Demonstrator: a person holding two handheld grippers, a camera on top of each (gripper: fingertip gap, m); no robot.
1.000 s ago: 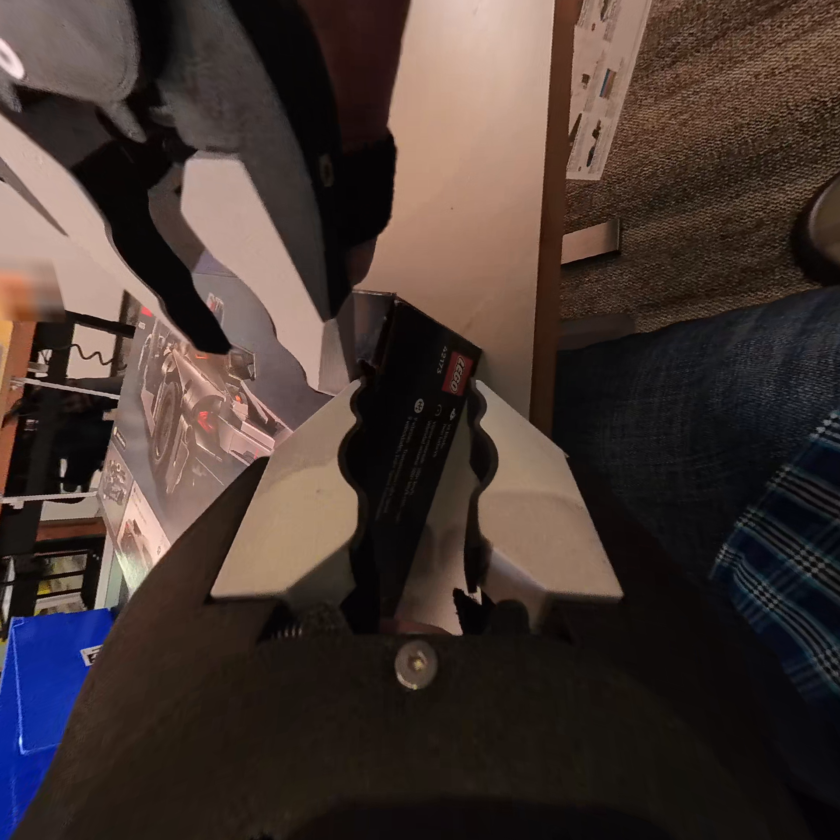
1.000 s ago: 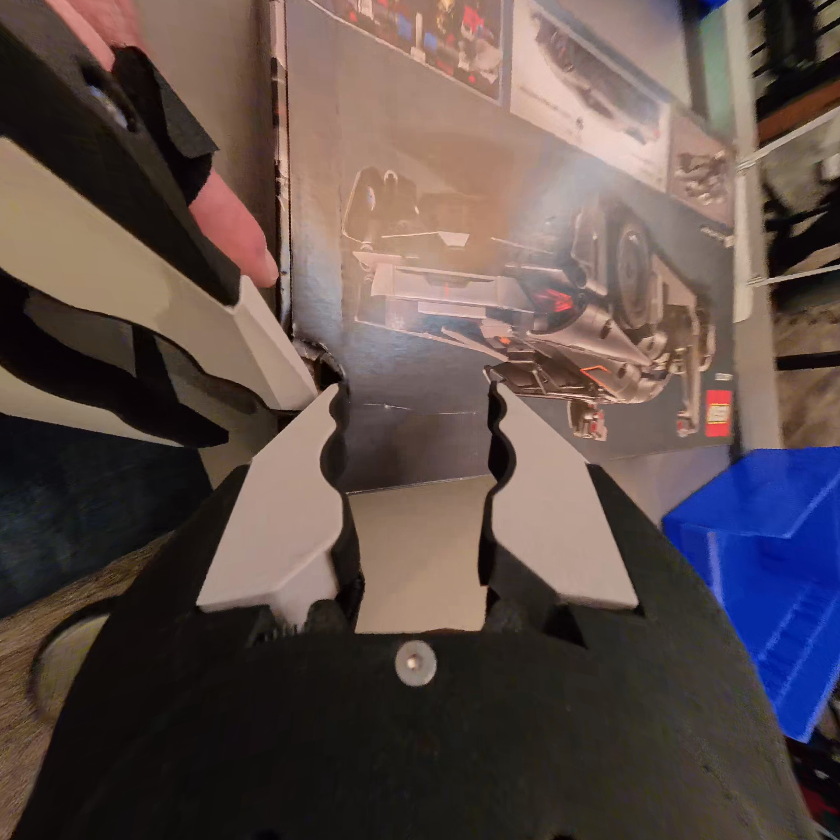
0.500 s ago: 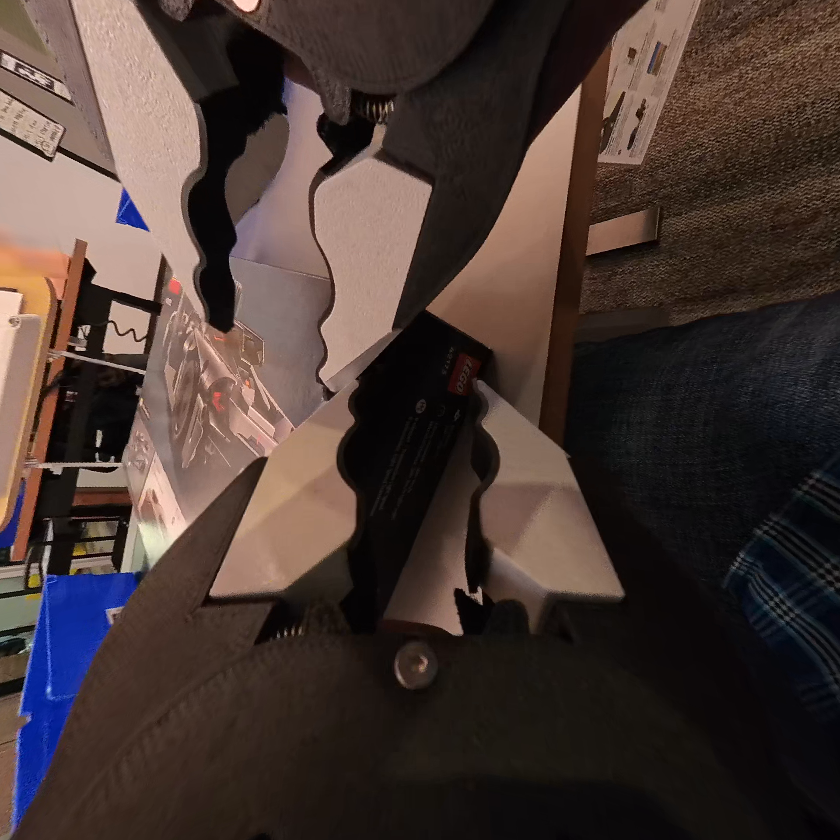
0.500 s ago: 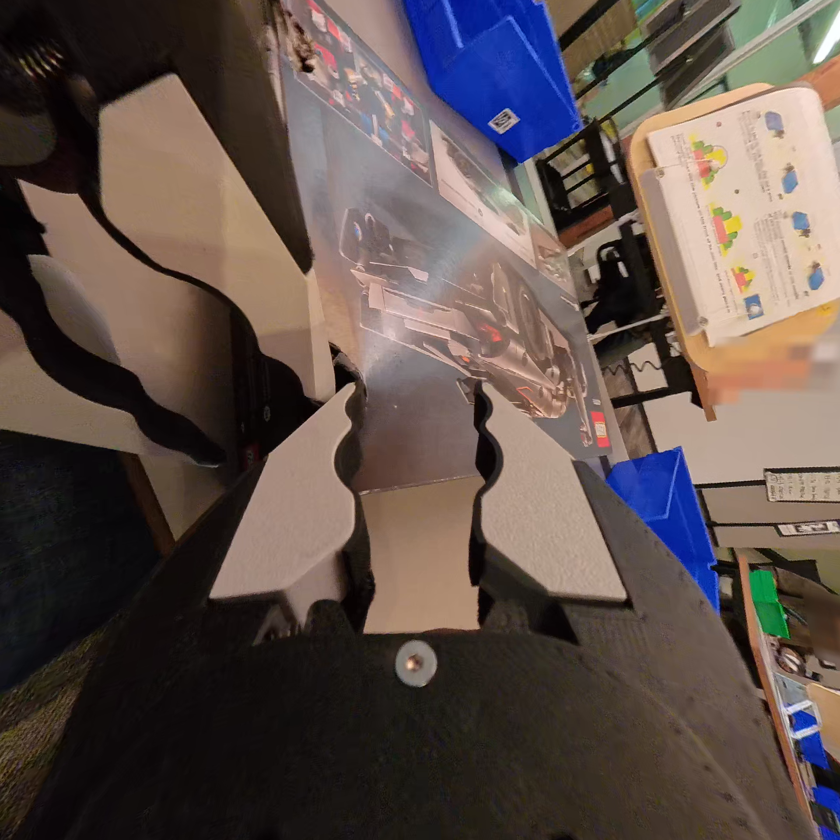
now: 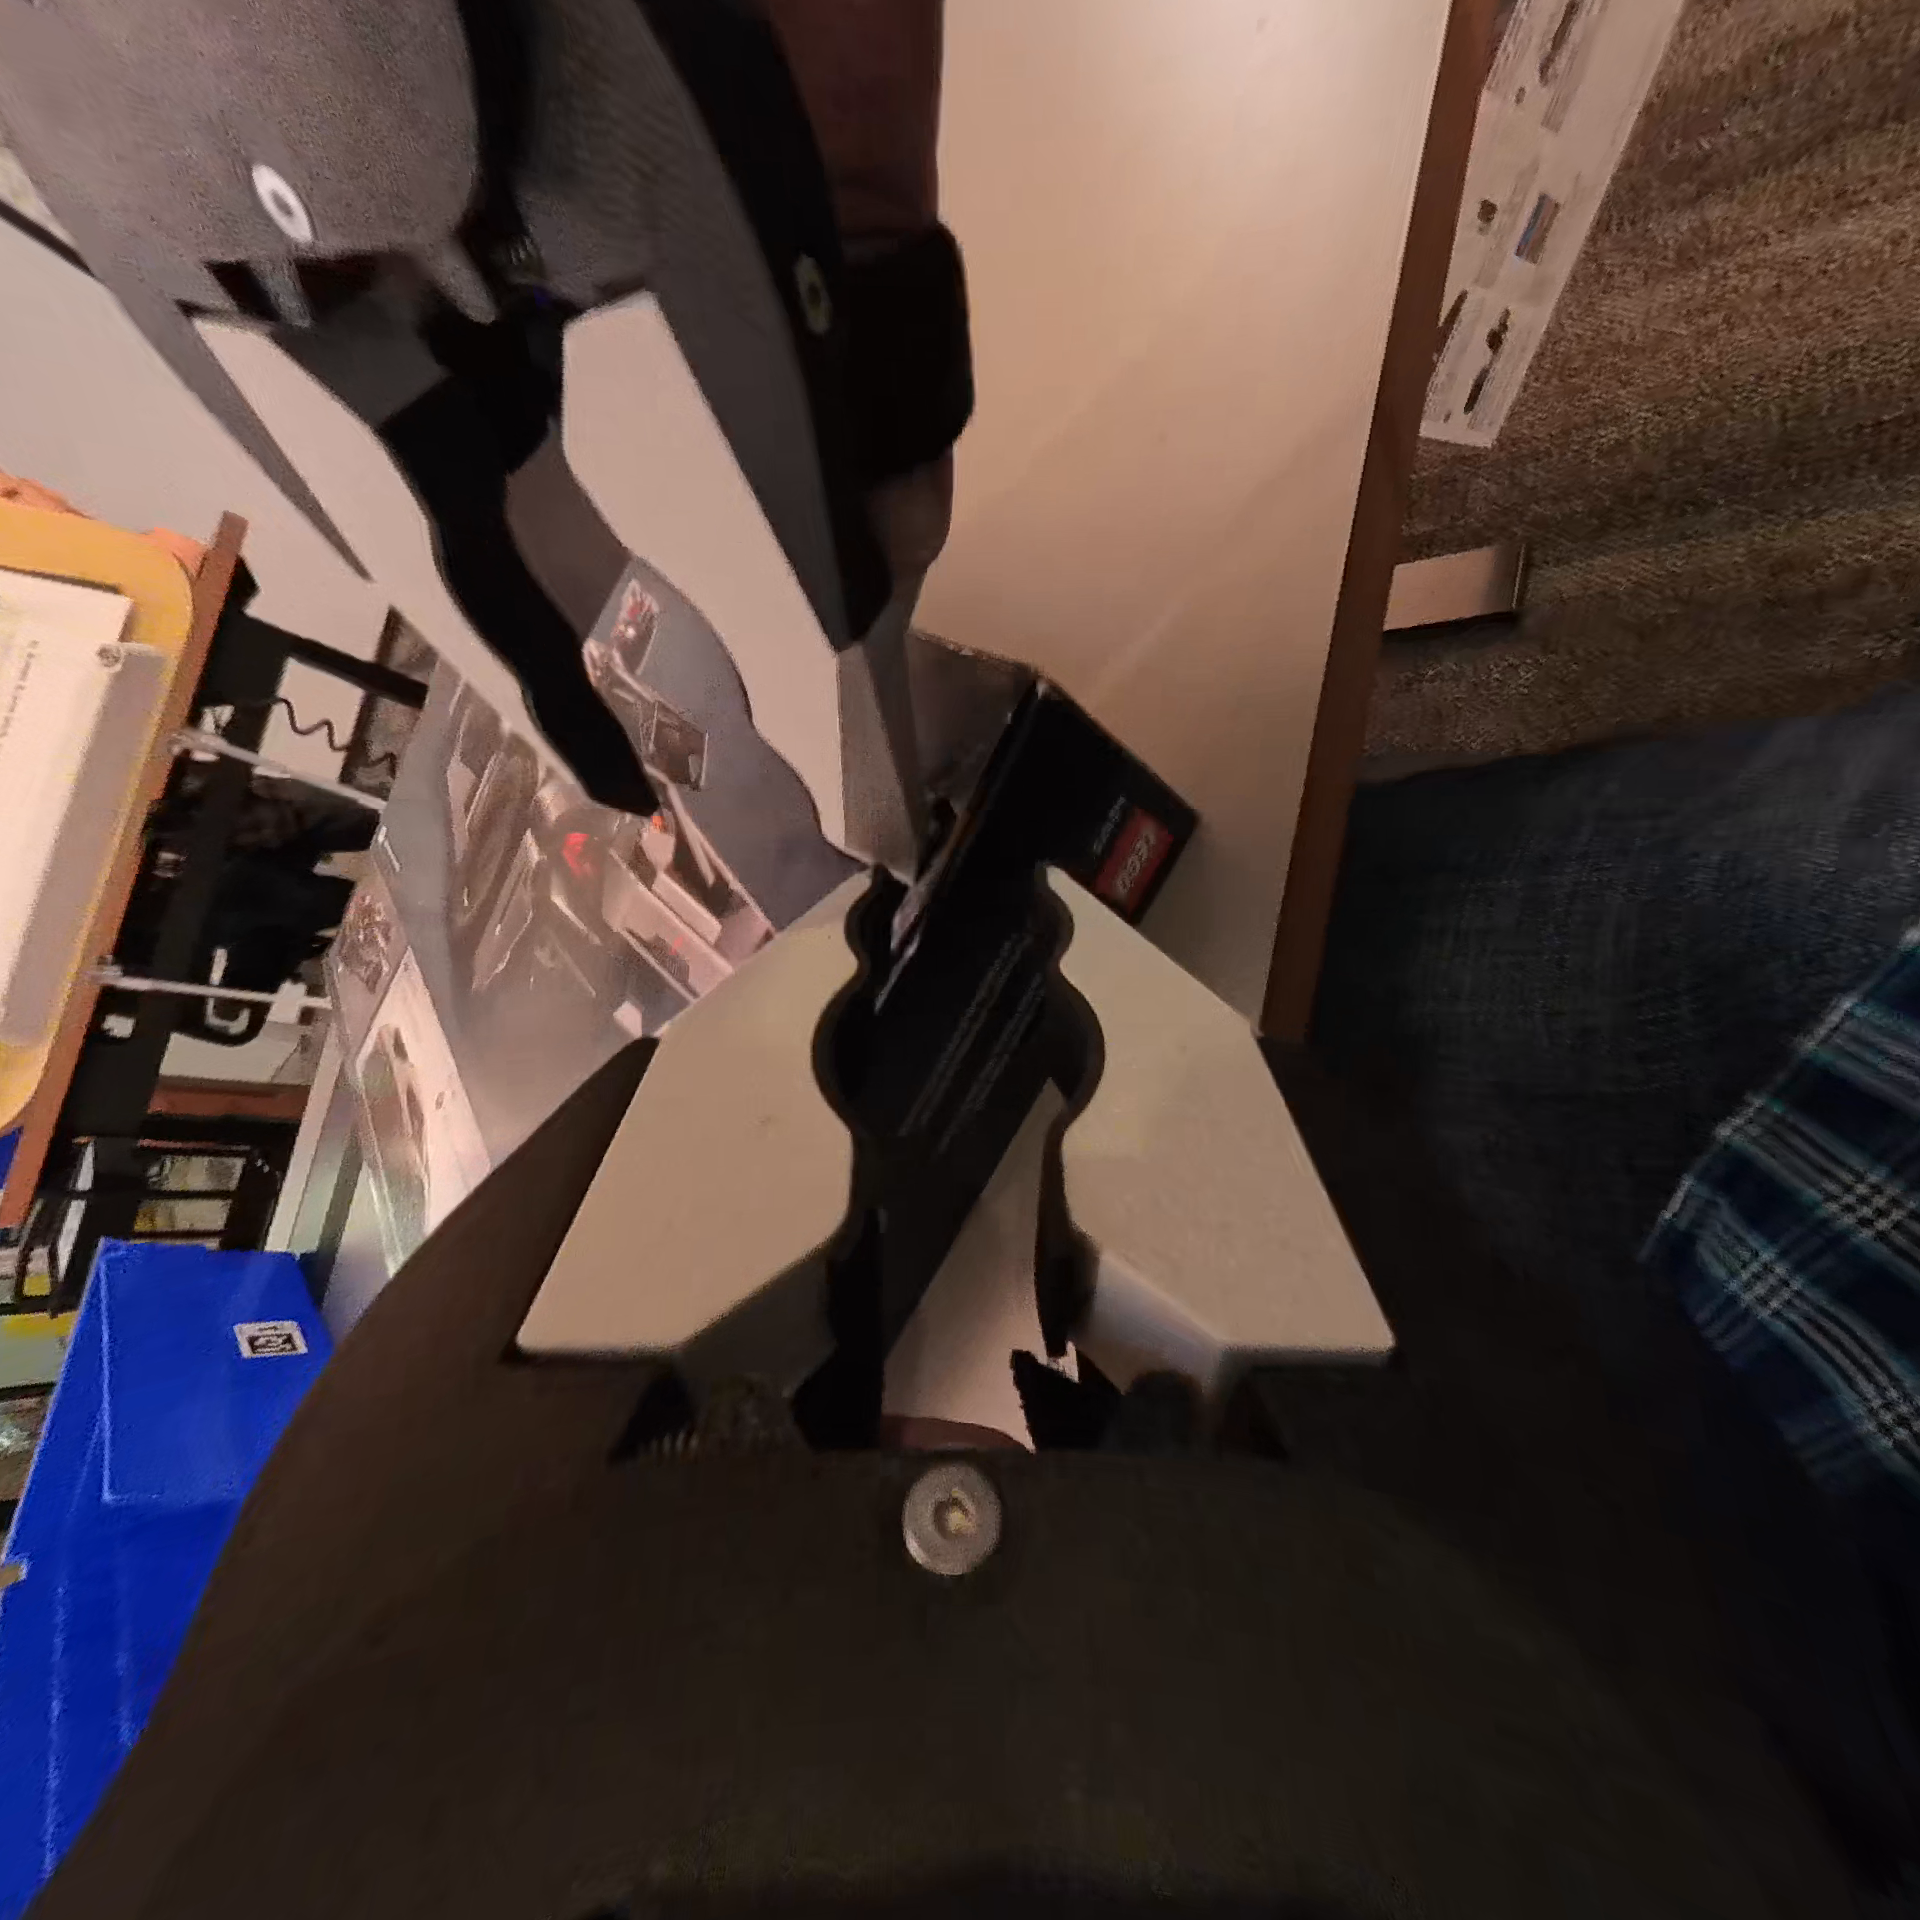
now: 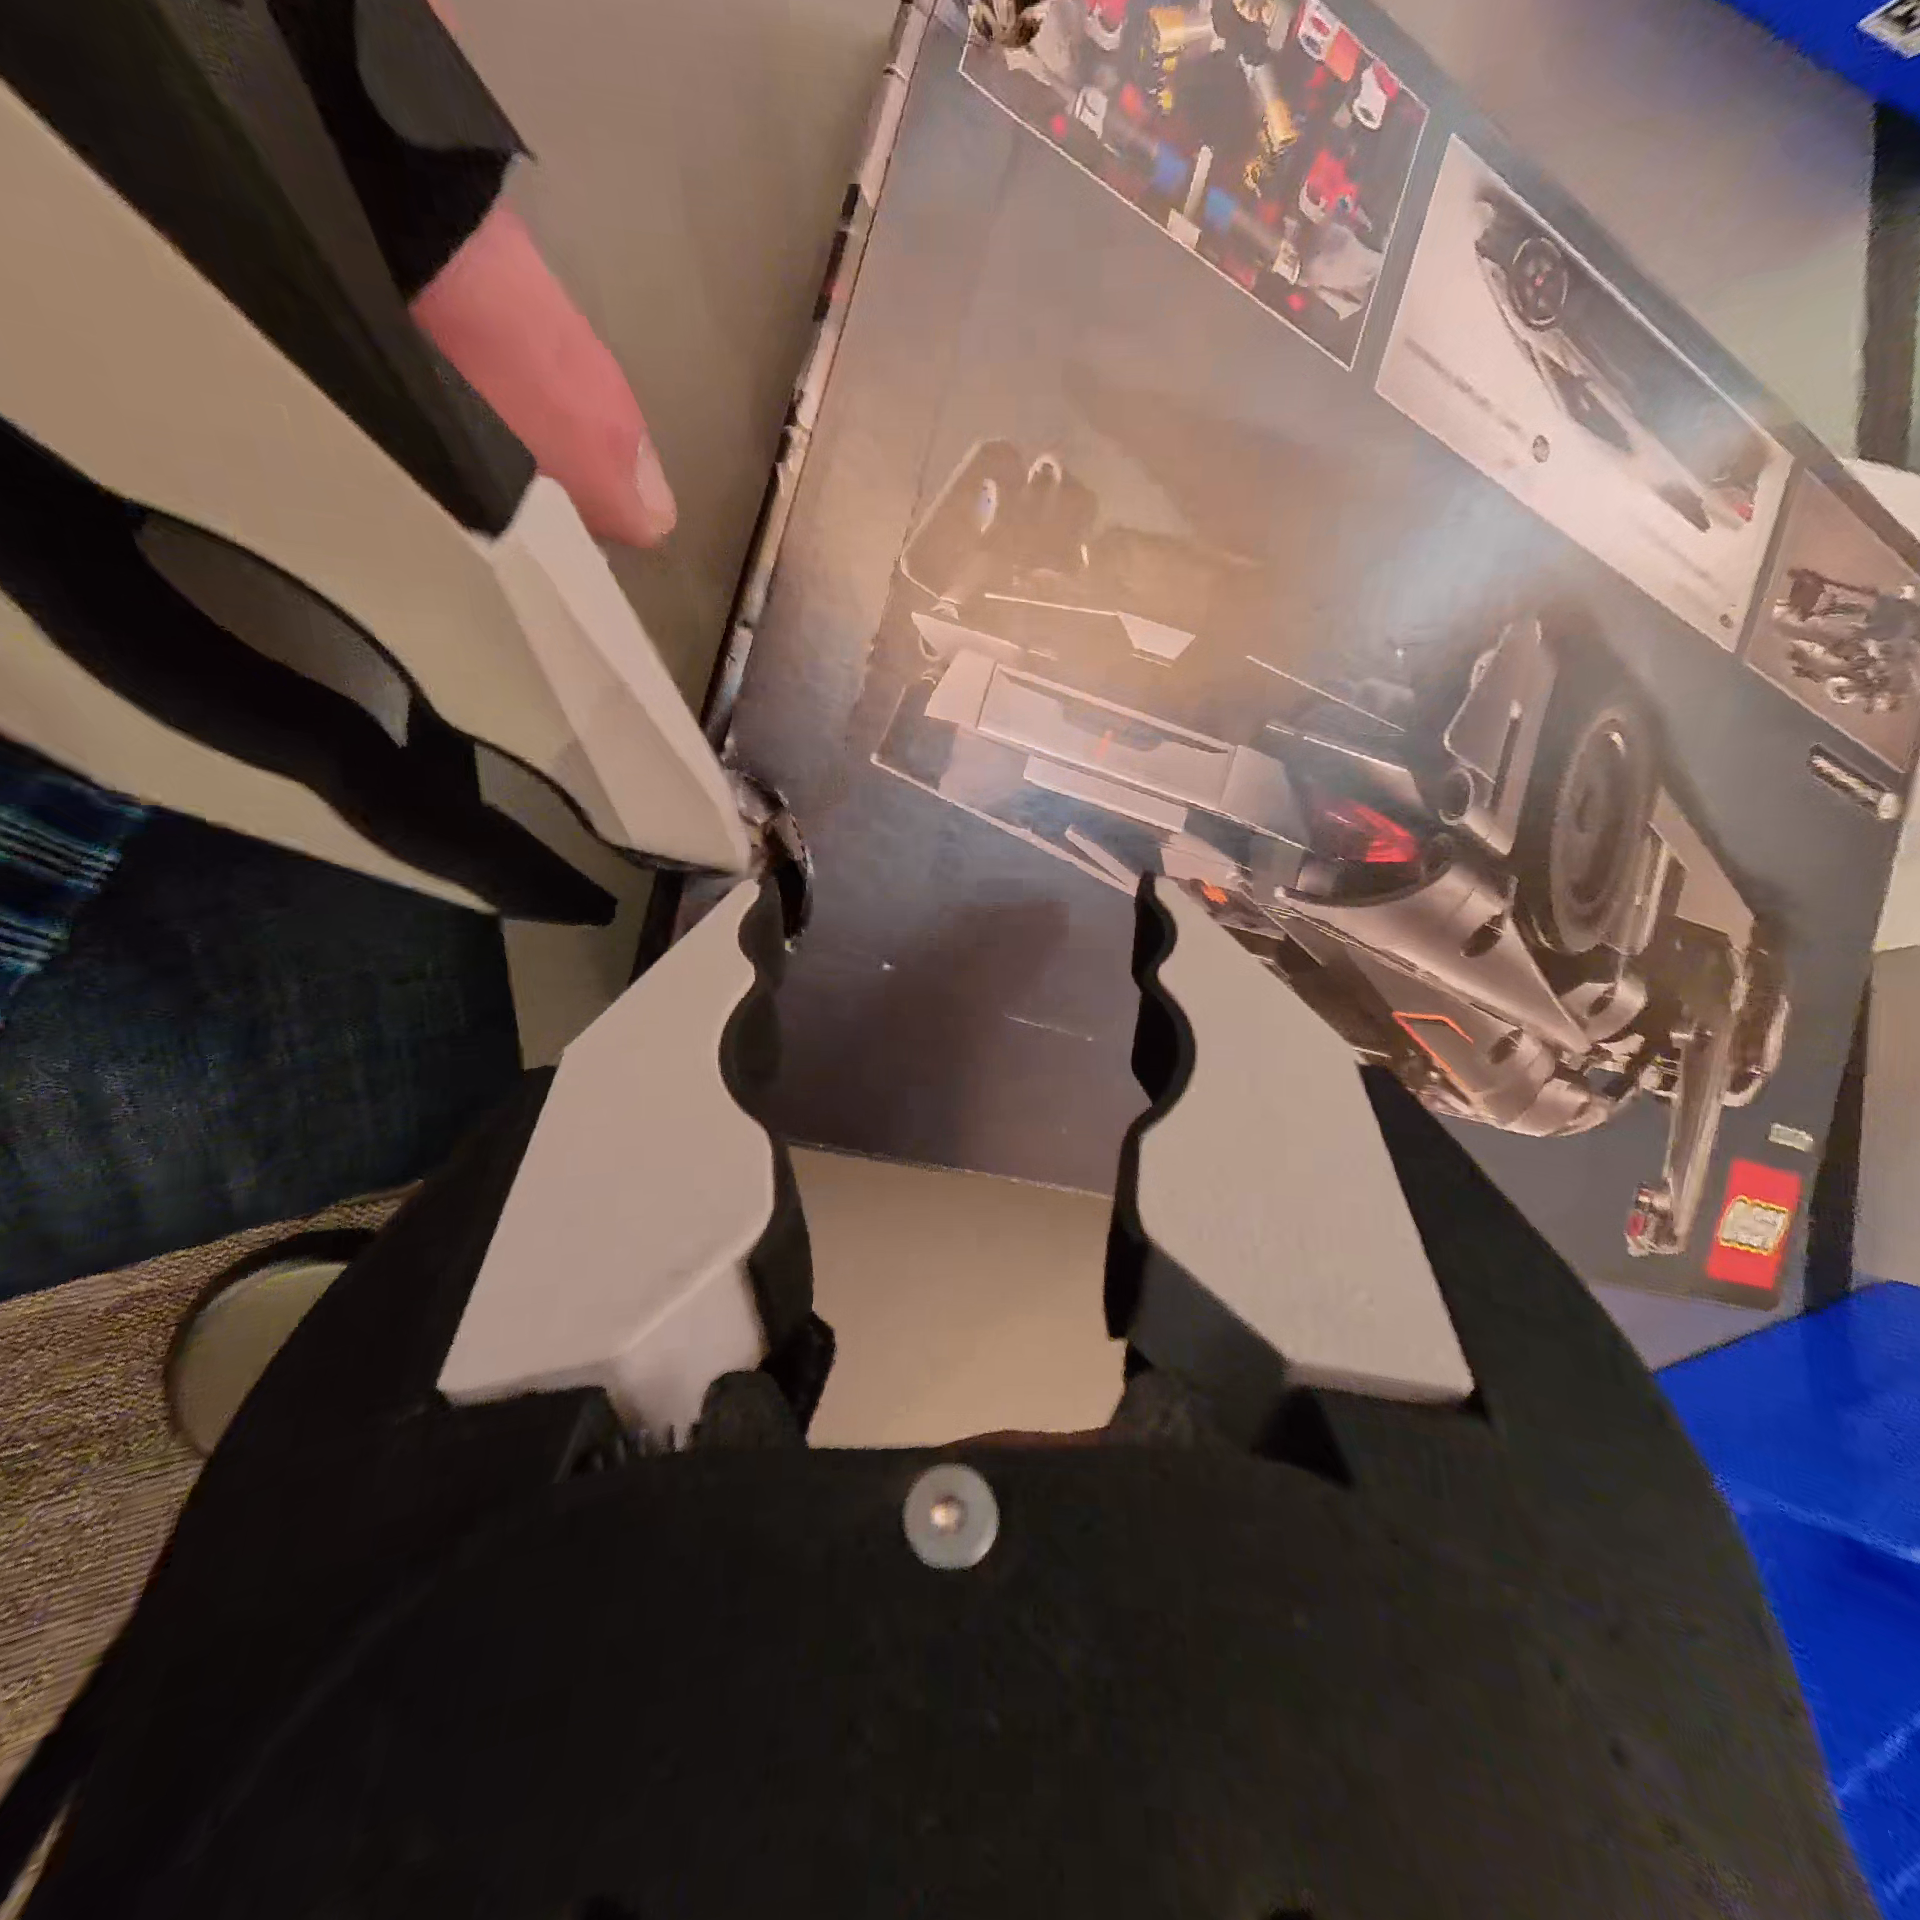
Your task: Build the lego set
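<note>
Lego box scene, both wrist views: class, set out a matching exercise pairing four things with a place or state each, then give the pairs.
Things:
1. left gripper
2. right gripper
3. blue plastic bin
4. printed paper sheet

Places or states:
A. lying on the brown carpet
B. jaws apart, over the picture face of the grey cardboard Lego box
C. beside the box, at the picture's left edge in the left wrist view
D. jaws around the box's black end flap

Pairs: 1-D, 2-B, 3-C, 4-A
</note>
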